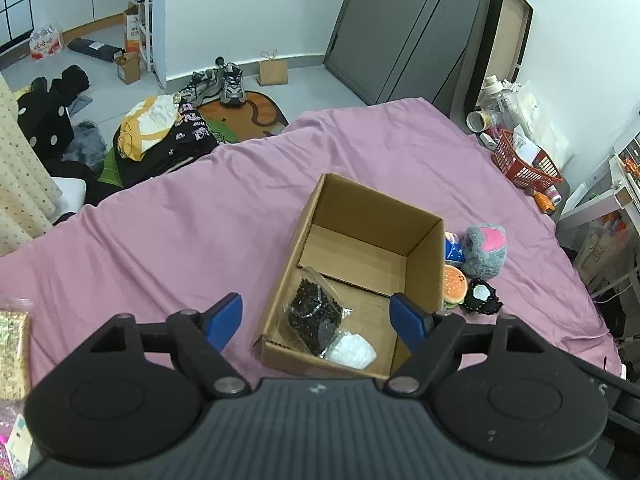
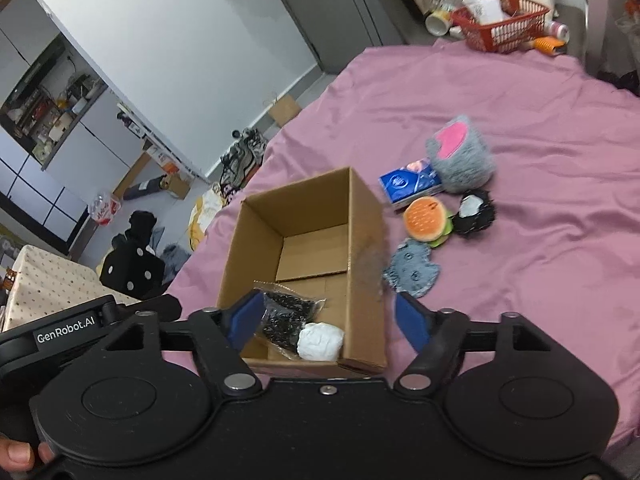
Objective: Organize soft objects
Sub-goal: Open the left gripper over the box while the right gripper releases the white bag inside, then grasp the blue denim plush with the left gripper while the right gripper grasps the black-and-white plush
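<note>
Cardboard box (image 2: 308,248) sitting open on pink bedsheet (image 2: 520,280), holding black bead packet (image 2: 286,316) and white bundle (image 2: 320,342); plush toys (image 2: 460,156) lying beside. Left gripper (image 1: 318,316), right gripper (image 2: 328,318) both hovering spread, empty.

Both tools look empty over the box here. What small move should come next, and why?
Probably swing the right tool rightward and down toward the flat grey cat-face plush, the loose item nearest it. Both tools are open and empty, the cardboard box holds only a bagged item, and several soft toys lie outside on the pink sheet.
</note>
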Motion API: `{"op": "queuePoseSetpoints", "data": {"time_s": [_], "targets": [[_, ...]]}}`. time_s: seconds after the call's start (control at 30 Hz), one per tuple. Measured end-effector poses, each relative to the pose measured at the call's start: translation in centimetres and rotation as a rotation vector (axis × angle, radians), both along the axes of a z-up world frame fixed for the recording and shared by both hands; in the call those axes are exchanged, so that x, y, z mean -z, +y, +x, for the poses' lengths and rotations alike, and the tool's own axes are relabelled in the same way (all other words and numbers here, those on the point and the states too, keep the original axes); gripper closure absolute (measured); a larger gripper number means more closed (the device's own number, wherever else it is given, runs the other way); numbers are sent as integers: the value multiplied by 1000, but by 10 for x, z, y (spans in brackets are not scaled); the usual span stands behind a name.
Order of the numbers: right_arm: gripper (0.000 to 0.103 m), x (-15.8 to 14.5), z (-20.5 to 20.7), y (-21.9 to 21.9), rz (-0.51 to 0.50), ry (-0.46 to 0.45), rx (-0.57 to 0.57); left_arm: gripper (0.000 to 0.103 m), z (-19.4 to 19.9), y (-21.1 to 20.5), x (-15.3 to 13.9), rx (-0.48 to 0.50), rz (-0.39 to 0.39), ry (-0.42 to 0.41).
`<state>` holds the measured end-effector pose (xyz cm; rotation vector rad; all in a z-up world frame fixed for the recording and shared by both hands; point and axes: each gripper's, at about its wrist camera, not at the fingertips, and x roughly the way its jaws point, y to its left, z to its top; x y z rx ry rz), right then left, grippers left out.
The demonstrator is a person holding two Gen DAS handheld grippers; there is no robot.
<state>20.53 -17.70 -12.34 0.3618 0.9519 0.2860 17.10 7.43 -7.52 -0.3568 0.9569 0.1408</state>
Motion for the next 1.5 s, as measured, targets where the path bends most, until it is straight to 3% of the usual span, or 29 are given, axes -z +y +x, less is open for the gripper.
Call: {"op": "queuePoseSetpoints", "data": {"time_s": [0.2,0.4,0.6,0.73,1.0,1.27,1.5], "targets": [[13,-14,-11,-21,36,-50,-5,16,-18,-19,-14,-21,52,-28],[0,-21,-19,-39,35,-101,-15,1,-43,-44,-33,-6,73,-93],[0,-19,-25,-54,37,-115,-26,1,-60,-58,-43,-15,81,-132],[0,-18,-30,-60,42,-141,-47,1,-68,-70,-48,-25,130,-153],[0,-15,-27,-78,53,-172,-79,1,-76,-90,-48,-13,163,-155],[0,-9,-15,-98,44,-182,-42,1,-66,-105,-40,-38,182,-110],[0,2,9,-111,79,-200,-24,2,-49,-122,-29,-26,158,-129]]}}
